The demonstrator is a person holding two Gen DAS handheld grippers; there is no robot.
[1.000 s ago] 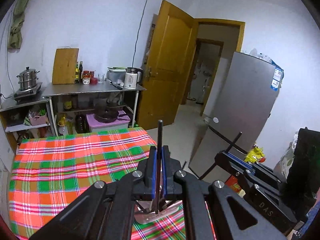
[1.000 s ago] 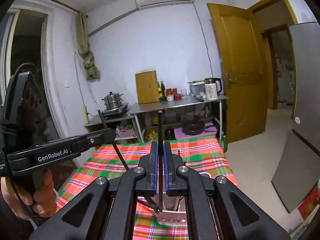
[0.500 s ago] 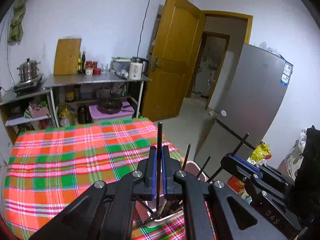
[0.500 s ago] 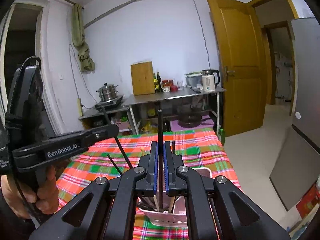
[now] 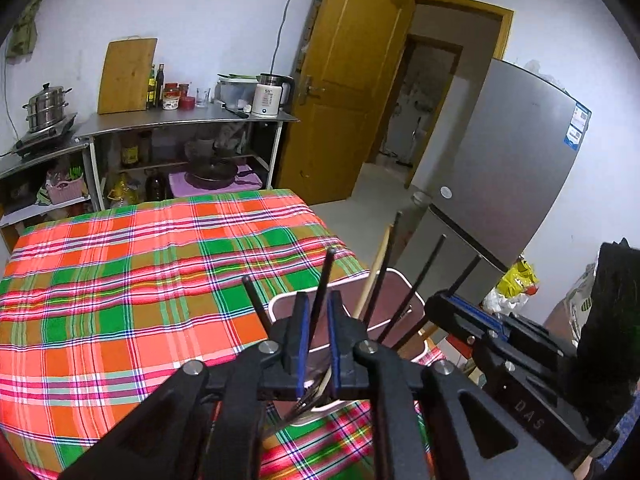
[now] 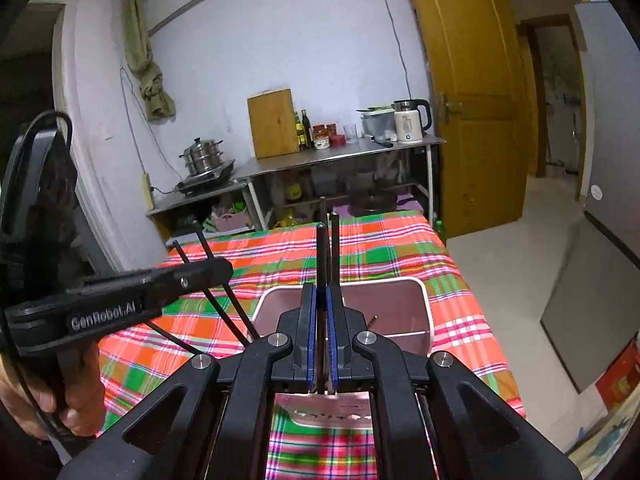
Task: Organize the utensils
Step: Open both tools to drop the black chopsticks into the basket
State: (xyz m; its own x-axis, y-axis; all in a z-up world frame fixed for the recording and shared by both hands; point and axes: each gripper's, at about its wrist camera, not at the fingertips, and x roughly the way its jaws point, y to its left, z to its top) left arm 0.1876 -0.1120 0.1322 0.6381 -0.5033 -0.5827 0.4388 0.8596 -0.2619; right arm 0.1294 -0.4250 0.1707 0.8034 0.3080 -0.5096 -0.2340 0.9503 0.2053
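Note:
A pink utensil holder (image 5: 400, 284) stands on the plaid tablecloth (image 5: 140, 272) near the table's right edge; it also shows in the right wrist view (image 6: 424, 300). Several black chopsticks and one wooden one (image 5: 376, 272) stick up from it. My left gripper (image 5: 318, 308) stands just over the holder, its jaws slightly parted around a black chopstick (image 5: 324, 280). My right gripper (image 6: 321, 300) is shut on a black chopstick (image 6: 320, 256) above the holder. The left gripper's body (image 6: 120, 300) shows at the left of the right wrist view.
A steel shelf unit (image 5: 180, 124) with a kettle, jars, a cutting board and a pot stands beyond the table. A yellow door (image 5: 352, 92) is open. A grey fridge (image 5: 500, 168) stands to the right of the table.
Both grippers have come down onto the holder with their chopsticks. The left gripper's jaws have parted a little around its chopstick, which now leans in the holder.

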